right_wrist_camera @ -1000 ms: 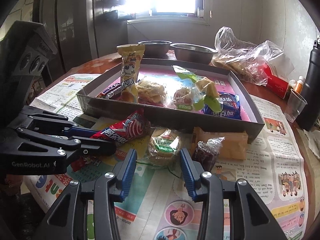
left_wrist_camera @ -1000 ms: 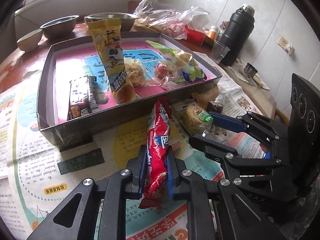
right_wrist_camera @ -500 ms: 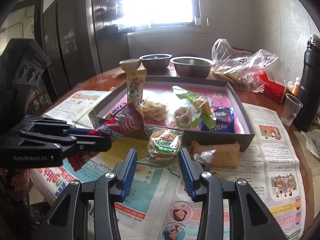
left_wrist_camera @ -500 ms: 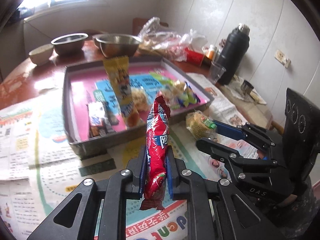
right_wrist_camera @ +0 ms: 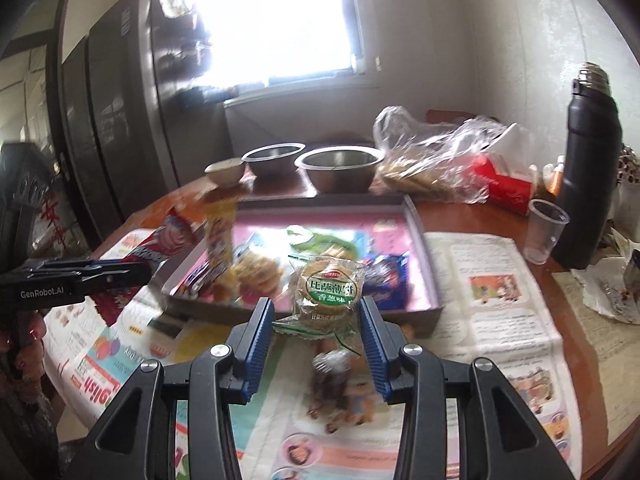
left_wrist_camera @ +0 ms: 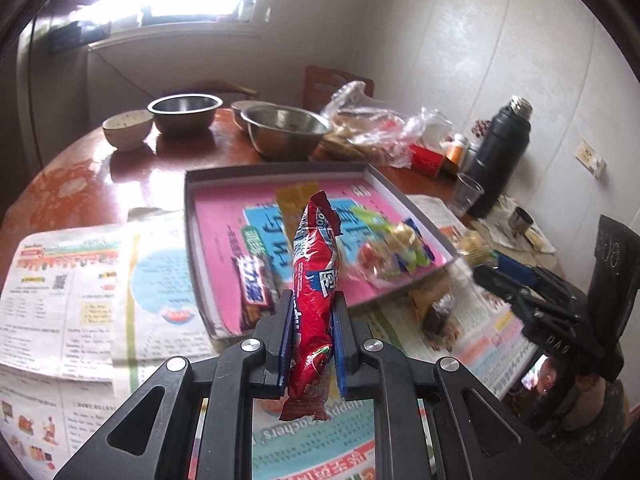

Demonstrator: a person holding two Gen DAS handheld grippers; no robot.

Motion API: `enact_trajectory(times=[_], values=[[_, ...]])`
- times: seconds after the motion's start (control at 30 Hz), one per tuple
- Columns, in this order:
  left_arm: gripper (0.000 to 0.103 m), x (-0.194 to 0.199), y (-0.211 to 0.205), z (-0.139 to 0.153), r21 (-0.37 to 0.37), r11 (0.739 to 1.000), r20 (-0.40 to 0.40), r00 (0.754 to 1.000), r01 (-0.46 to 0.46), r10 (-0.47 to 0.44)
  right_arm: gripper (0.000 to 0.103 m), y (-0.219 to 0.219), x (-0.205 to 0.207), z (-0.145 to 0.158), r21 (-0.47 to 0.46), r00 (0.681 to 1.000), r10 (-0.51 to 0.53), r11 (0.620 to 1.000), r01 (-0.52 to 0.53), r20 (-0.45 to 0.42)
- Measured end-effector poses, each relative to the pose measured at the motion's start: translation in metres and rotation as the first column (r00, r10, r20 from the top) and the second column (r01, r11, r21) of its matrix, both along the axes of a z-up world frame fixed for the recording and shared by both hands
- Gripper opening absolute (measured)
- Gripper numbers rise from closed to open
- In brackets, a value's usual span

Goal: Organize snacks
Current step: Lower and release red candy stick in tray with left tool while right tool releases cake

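Both grippers have risen (snacks clamped) above tray (left_wrist_camera: pixel 408 204).

The left gripper (left_wrist_camera: pixel 310 344) and right gripper (right_wrist_camera: pixel 316 338) share black skeletal linkages, silver pivot screws and 2 ribbed blue pads each. White "GenRobot.AI" lettering marks the left unit's side, above red-painted fingernails (right_wrist_camera: pixel 34 334).

You have a round reddish-brown table (left_wrist_camera: pixel 120 176), its near half spread with newspapers (left_wrist_camera: pixel 72 280). On the bare wood at the far side stand two steel bowls (left_wrist_camera: pixel 286 130), a small ceramic bowl (left_wrist_camera: pixel 127 128), a crumpled plastic bag (right_wrist_camera: pixel 436 152), a black flask (right_wrist_camera: pixel 588 168) and a clear plastic cup (right_wrist_camera: pixel 544 236). The shallow grey tray (left_wrist_camera: pixel 200 260) rests partly on the newspapers, with a few wrapped snacks (right_wrist_camera: pixel 332 380) on the paper just in front of it.
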State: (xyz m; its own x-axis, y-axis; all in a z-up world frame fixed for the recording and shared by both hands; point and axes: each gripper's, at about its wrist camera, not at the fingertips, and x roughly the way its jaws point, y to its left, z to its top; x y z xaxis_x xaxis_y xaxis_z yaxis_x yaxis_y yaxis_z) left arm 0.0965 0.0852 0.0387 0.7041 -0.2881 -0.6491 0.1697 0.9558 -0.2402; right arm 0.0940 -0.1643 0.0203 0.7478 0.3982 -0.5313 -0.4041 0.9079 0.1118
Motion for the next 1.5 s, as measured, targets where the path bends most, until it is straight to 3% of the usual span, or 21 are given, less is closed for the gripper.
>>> enact_trajectory(times=[0.33,0.6,1.07,1.5], values=[[0.017,0.02,0.014,0.007,-0.024,0.997,0.005,0.997,-0.075,0.075,0.044,-0.036,0.023,0.016,0.045,0.995,-0.09,0.995,0.088,0.033],[0.017,0.037,0.022,-0.002,-0.035,0.993,-0.021,0.994,-0.112,0.111,0.044,-0.039,0.039,0.013,0.039,0.994,-0.103,0.994,0.102,0.023],[0.017,0.057,0.007,-0.035,-0.036,0.996,-0.102,0.992,-0.077,0.073,0.044,-0.02,0.062,-0.012,-0.007,0.994,-0.105,0.994,0.105,-0.034],[0.019,0.063,0.0,-0.043,-0.014,0.997,-0.119,0.99,-0.07,0.068,0.044,-0.018,0.081,-0.027,-0.037,0.989,-0.129,0.991,0.127,-0.07]])
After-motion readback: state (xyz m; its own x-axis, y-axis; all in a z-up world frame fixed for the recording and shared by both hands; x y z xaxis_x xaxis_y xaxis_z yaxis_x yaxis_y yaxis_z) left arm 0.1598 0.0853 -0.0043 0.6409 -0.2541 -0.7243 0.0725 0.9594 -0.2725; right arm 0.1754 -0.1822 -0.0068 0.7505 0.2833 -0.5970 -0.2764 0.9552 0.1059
